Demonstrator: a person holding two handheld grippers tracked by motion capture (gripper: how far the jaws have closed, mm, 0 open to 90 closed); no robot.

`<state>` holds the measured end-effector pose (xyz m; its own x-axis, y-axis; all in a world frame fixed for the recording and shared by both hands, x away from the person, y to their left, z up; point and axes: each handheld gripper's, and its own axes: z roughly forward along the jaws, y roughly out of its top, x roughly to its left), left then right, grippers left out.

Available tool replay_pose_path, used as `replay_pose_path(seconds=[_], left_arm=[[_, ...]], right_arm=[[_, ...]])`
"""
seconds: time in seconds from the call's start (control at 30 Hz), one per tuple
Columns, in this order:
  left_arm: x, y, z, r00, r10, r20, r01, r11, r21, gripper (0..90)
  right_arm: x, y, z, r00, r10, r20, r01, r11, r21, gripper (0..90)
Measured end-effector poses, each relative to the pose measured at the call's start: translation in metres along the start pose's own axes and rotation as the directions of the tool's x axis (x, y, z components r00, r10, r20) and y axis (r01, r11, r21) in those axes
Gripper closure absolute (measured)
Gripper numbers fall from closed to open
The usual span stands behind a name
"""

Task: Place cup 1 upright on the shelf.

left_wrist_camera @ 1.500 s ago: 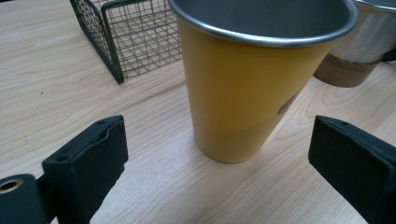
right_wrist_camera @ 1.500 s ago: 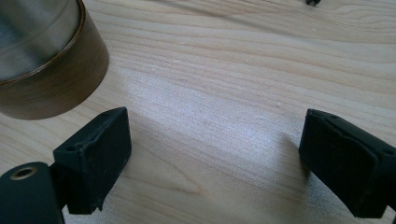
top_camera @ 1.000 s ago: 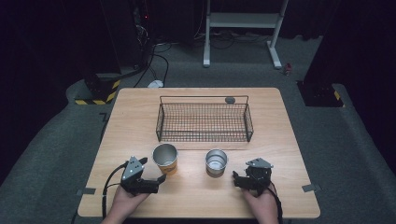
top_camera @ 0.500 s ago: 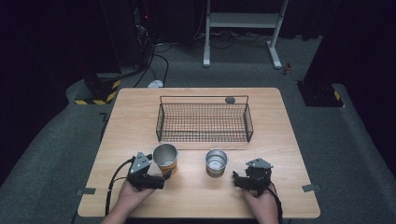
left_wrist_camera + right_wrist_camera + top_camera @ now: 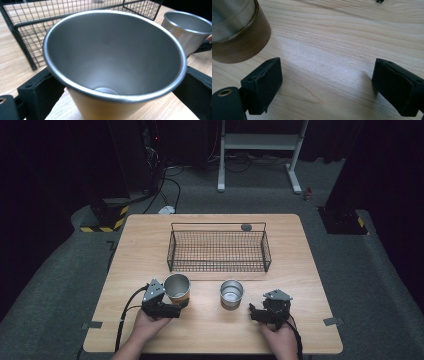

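A steel cup with an orange outside [image 5: 177, 289] stands at the table's front left. My left gripper [image 5: 175, 308] is open, one jaw on each side of the cup [image 5: 112, 62]. The left jaw is close against its wall and a small gap shows at the right jaw. A shorter steel cup [image 5: 231, 293] stands to the right of it and shows in the left gripper view [image 5: 190, 30]. My right gripper [image 5: 256, 313] rests low on the table, open, with bare wood between its jaws [image 5: 327, 82]. The short cup [image 5: 234, 32] sits ahead and to the left of them.
A black wire basket [image 5: 218, 225] stands across the middle of the table [image 5: 300, 270], just behind both cups, and its mesh [image 5: 25, 25] is near in the left gripper view. A small dark round object [image 5: 246, 226] lies by the basket's far rim.
My left gripper has slid forward and to the right until its jaws flank the orange cup. The right gripper has stayed where it was.
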<state>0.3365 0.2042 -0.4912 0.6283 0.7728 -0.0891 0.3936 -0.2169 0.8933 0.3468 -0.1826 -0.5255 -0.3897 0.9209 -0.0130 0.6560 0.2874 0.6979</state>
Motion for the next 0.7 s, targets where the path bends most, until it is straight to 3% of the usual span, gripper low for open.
replay_pose_path(seconds=[0.27,0.4,0.7], left_arm=[[-0.0004,0.0026,-0.0007,0.9981,0.045,-0.041,-0.046,0.9985,-0.029,3.8],[0.0,0.0038,-0.0018,0.9992,0.026,-0.03,-0.028,0.9983,-0.05,5.0],[-0.0017,0.0023,-0.0035,0.9971,0.046,-0.061,-0.05,0.9961,-0.072,11.5]], right_arm=[[0.0001,0.0,0.0,1.0,0.0,0.0,0.0,1.0,0.0,9.4],[0.0001,0.0,0.0,1.0,0.0,0.001,0.0,1.0,0.0,9.4],[-0.0001,0.0,0.0,1.0,0.0,-0.001,0.0,1.0,0.0,9.4]])
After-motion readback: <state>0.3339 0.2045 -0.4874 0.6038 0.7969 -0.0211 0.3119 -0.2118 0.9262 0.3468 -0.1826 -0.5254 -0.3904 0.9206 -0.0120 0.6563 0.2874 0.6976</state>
